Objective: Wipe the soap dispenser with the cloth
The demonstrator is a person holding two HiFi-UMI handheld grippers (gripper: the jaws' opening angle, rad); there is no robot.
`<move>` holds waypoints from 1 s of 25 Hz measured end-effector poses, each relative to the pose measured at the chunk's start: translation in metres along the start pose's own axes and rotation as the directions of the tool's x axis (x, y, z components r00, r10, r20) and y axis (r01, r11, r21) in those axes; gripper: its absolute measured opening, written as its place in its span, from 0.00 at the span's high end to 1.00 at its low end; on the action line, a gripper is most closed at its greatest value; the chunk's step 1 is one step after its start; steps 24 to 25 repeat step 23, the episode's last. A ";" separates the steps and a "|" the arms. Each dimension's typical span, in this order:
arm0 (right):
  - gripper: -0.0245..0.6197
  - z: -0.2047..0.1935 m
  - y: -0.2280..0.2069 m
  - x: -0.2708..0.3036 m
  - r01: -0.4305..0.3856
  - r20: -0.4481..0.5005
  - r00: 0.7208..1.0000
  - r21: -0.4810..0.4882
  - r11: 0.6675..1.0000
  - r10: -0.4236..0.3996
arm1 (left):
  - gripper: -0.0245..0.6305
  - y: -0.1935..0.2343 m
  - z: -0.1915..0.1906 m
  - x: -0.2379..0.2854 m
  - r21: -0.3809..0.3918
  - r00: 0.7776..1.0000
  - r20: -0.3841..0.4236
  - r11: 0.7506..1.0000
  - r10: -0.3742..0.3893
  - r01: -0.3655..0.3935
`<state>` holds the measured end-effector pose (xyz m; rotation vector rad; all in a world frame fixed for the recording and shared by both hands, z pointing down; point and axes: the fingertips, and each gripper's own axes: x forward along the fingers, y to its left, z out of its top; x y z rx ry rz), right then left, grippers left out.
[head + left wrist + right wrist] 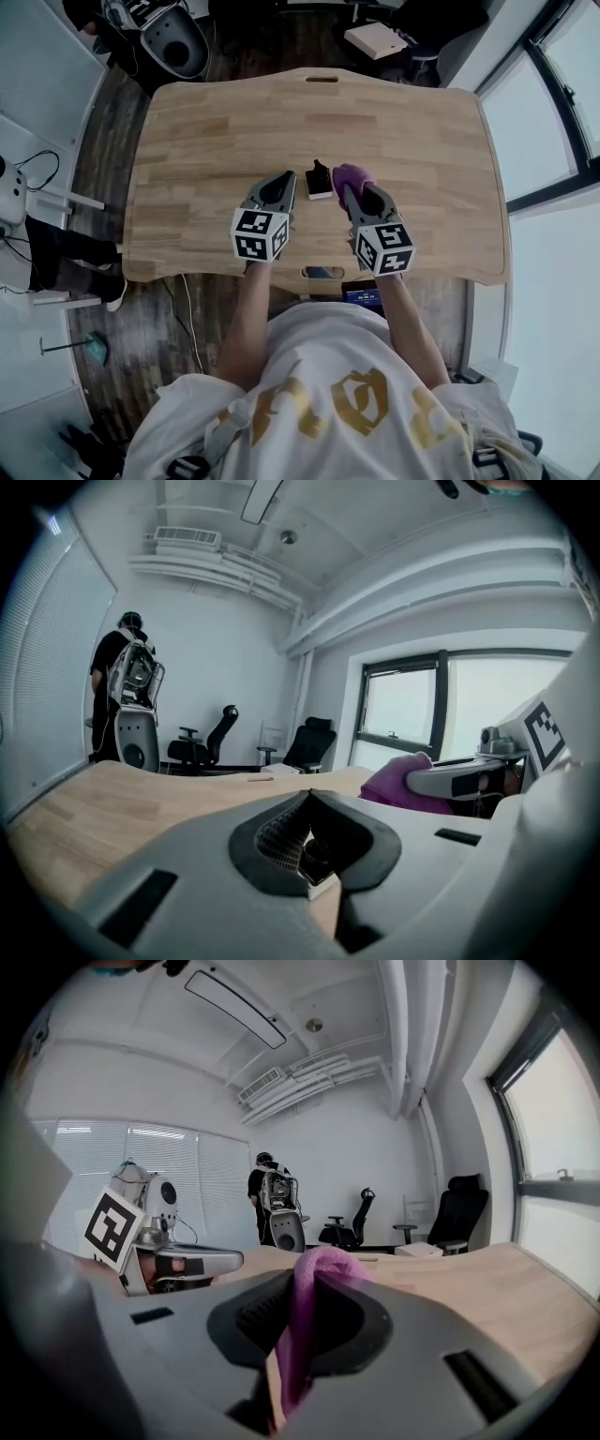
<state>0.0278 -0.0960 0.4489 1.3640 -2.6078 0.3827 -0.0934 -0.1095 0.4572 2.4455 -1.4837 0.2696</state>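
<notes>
The soap dispenser [319, 181], a small white body with a black pump top, is on the wooden table [216, 122] between the tips of my two grippers. My left gripper [285, 180] is just left of it, lifted off the table, and its jaws meet at the tips [307, 797]. Through the hollow behind those tips a bit of the dispenser [316, 866] shows below. My right gripper [355, 192] is shut on the purple cloth [351, 175], which bulges out past its tips [314, 1265]. The cloth [394, 780] also shows in the left gripper view.
A person [120, 682] wearing a backpack rig stands beyond the table's far end, near two office chairs [211, 738]. A dark device [323, 273] lies at the table's near edge. A white box [375, 39] is on the floor behind the table. Windows line the right side.
</notes>
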 end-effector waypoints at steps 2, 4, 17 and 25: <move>0.89 0.000 -0.002 -0.002 0.012 0.002 1.000 0.007 1.000 -0.012 | 0.95 0.000 0.001 -0.001 -0.002 1.000 0.004 1.000 0.004 -0.004; 0.89 0.000 -0.005 -0.005 0.019 0.005 1.000 0.012 1.000 -0.019 | 0.95 0.000 0.001 -0.002 -0.004 1.000 0.003 1.000 0.007 -0.007; 0.89 -0.004 -0.018 -0.006 0.018 0.001 1.000 0.025 1.000 -0.018 | 0.95 0.000 -0.006 0.005 0.000 0.999 -0.017 0.999 0.036 -0.036; 0.89 -0.002 0.000 -0.002 0.015 0.004 1.000 0.022 1.000 -0.015 | 0.95 0.011 -0.005 -0.006 -0.004 1.000 -0.009 1.000 0.023 -0.024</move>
